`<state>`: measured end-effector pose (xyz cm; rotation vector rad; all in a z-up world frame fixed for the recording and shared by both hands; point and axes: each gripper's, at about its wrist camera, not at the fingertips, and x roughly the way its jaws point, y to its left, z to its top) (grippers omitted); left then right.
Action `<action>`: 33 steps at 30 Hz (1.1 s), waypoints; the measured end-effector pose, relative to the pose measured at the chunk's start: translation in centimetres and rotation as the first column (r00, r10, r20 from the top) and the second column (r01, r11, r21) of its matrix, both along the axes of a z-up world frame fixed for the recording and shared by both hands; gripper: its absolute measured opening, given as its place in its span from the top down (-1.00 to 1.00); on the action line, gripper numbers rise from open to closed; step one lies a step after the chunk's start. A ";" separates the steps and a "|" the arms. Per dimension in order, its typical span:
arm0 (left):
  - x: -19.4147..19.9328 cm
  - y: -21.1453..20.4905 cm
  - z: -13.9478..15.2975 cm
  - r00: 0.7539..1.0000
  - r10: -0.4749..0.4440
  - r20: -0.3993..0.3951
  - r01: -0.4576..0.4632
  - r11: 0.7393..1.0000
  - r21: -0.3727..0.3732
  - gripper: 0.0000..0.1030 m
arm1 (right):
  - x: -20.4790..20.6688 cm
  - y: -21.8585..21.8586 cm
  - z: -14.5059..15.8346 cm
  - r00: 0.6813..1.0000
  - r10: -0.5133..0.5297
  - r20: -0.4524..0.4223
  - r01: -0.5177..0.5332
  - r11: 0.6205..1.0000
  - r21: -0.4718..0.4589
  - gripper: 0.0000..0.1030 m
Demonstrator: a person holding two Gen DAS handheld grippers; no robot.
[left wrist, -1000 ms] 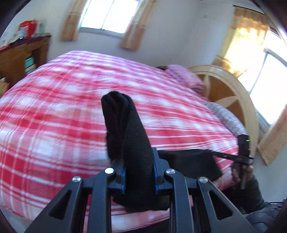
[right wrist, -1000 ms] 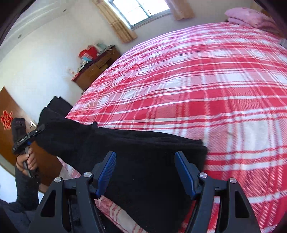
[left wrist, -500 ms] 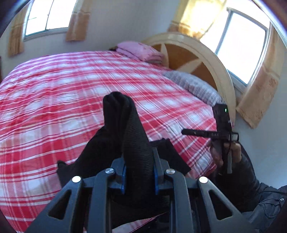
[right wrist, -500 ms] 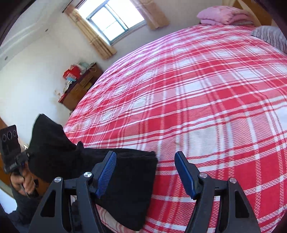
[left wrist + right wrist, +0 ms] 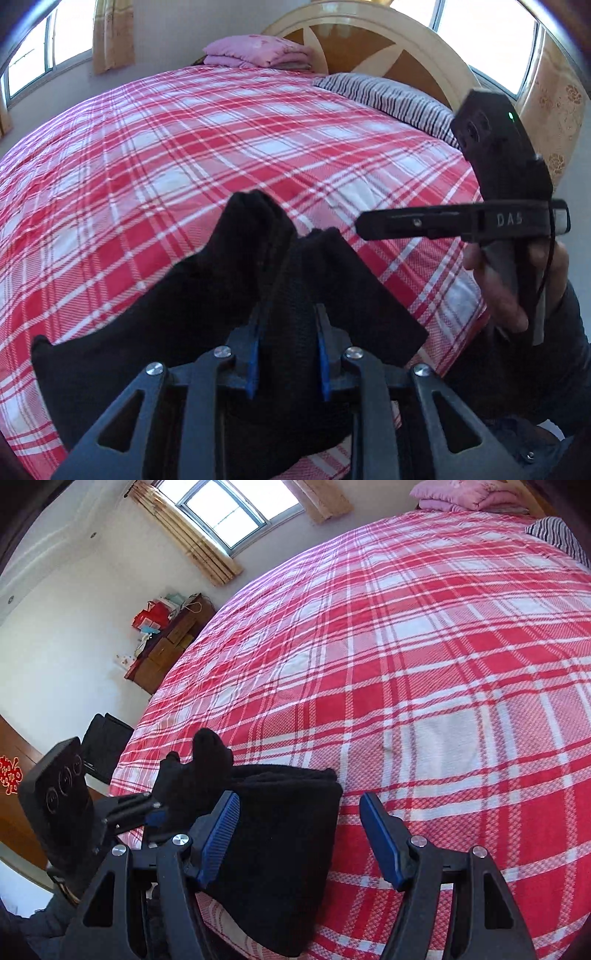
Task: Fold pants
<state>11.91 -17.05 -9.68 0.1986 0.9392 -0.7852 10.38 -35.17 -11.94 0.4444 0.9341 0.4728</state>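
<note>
Left gripper clamped on bunched fold of black pants, fabric rising in peak between blue-padded fingers. Right gripper spread wide, gripping nothing; left finger pad touching or just over folded pants stack, right pad over bare bedspread. Pants lie folded at near edge of bed, red-white plaid cover. Right gripper body visible beside bed edge in left view. Farther: striped pillow, folded pink blanket, arched headboard; wooden dresser by wall, window beyond.
</note>
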 end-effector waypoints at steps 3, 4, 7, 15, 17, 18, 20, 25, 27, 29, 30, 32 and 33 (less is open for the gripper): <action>-1.5 0.3 0.7 0.999 -0.038 0.021 0.039 0.998 -0.049 0.33 | 0.1 0.2 -0.4 1.000 0.000 -0.012 0.000 1.000 0.001 -0.34; -2.0 0.7 1.2 0.998 -0.039 0.039 0.042 0.997 -0.063 0.30 | 0.1 0.3 -0.5 1.000 0.006 -0.017 -0.006 1.000 0.013 -0.34; -3.5 2.2 2.6 0.994 -0.030 0.103 0.039 0.996 -0.079 0.18 | -0.2 0.8 -0.4 0.999 0.031 -0.022 -0.030 0.998 0.053 -0.34; -3.5 8.0 2.9 0.943 0.177 0.281 -0.187 0.982 0.008 -0.13 | -1.2 3.8 0.2 0.994 0.105 -0.033 -0.102 0.991 0.089 -0.34; -3.2 9.0 2.0 0.917 0.224 0.331 -0.261 0.963 0.073 -0.14 | -1.5 4.8 0.4 0.992 0.117 -0.037 -0.114 0.991 0.070 -0.34; -2.9 9.5 1.4 0.907 0.243 0.343 -0.293 0.951 0.101 -0.14 | -1.6 5.2 0.4 0.992 0.122 -0.040 -0.119 0.991 0.064 -0.34; -2.5 10.4 0.6 0.903 0.272 0.333 -0.324 0.939 0.113 -0.14 | -1.6 6.2 0.3 0.990 0.127 -0.060 -0.125 0.992 0.032 -0.34; -2.0 11.4 -0.6 0.904 0.302 0.303 -0.346 0.932 0.105 -0.14 | -2.2 8.0 -0.2 0.986 0.139 -0.090 -0.144 0.988 -0.051 -0.34; -2.3 11.7 -0.8 0.905 0.306 0.296 -0.347 0.933 0.098 -0.18 | -2.7 8.4 0.0 0.986 0.148 -0.077 -0.155 0.984 -0.084 -0.11; -2.4 12.0 -0.8 0.904 0.313 0.291 -0.351 0.932 0.090 -0.23 | -3.3 8.5 0.5 0.984 0.165 -0.061 -0.170 0.980 -0.104 0.35; -2.4 12.2 -0.8 0.903 0.317 0.289 -0.355 0.931 0.085 -0.23 | -3.5 8.3 0.7 0.985 0.161 -0.053 -0.166 0.980 -0.106 0.43; -2.3 12.5 -0.8 0.903 0.324 0.283 -0.358 0.930 0.077 -0.23 | -4.0 7.7 1.1 0.987 0.155 -0.041 -0.159 0.979 -0.130 0.71; -2.2 12.6 -0.8 0.901 0.328 0.283 -0.362 0.929 0.074 -0.23 | -4.0 7.5 1.2 0.988 0.151 -0.041 -0.155 0.979 -0.129 0.71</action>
